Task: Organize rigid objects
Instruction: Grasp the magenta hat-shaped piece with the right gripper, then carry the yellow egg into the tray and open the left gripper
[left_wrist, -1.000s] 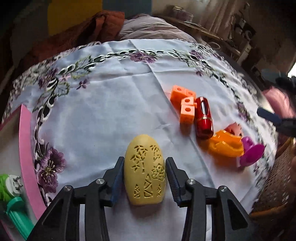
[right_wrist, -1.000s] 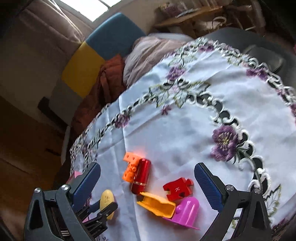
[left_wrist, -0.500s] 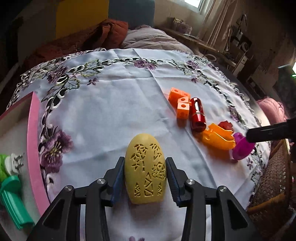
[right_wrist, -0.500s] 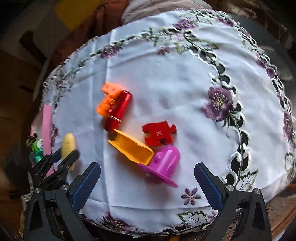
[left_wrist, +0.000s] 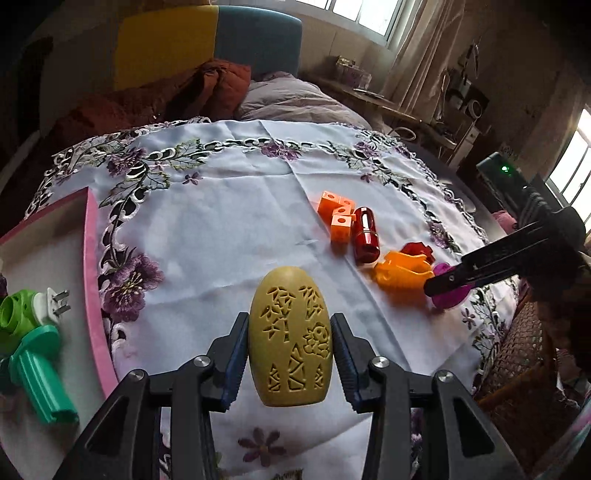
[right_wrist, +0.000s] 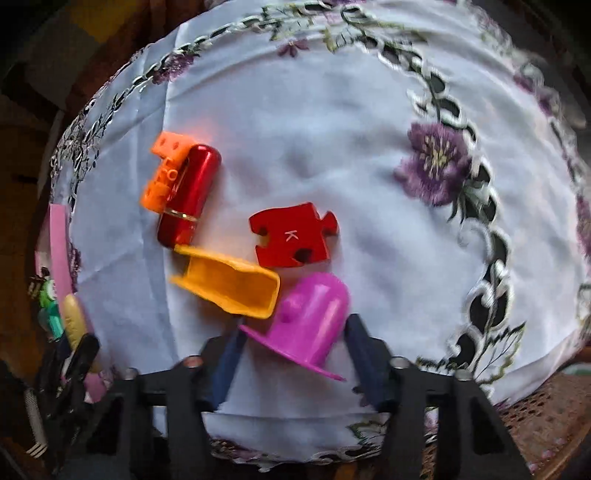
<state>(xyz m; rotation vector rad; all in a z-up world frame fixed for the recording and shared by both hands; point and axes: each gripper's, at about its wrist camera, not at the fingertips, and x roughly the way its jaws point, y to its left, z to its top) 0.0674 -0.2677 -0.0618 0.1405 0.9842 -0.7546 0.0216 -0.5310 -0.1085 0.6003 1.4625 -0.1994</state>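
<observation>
Left gripper (left_wrist: 290, 354) clamps yellow egg (left_wrist: 290, 338) beside pink tray (left_wrist: 92, 280); right gripper (right_wrist: 291, 354) closing around magenta cup (right_wrist: 314, 317) near tablecloth (right_wrist: 295, 110) edge.

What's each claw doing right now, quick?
Left claw: shut on the yellow egg.
Right claw: jaws just closing around the purple cup; firm grip cannot be told.

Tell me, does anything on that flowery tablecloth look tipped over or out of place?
Yes. The magenta cup lies tipped on its side near the tablecloth's edge, touching the orange scoop-shaped piece. The toys form a loose jumble; nothing looks broken or spilled.
</observation>
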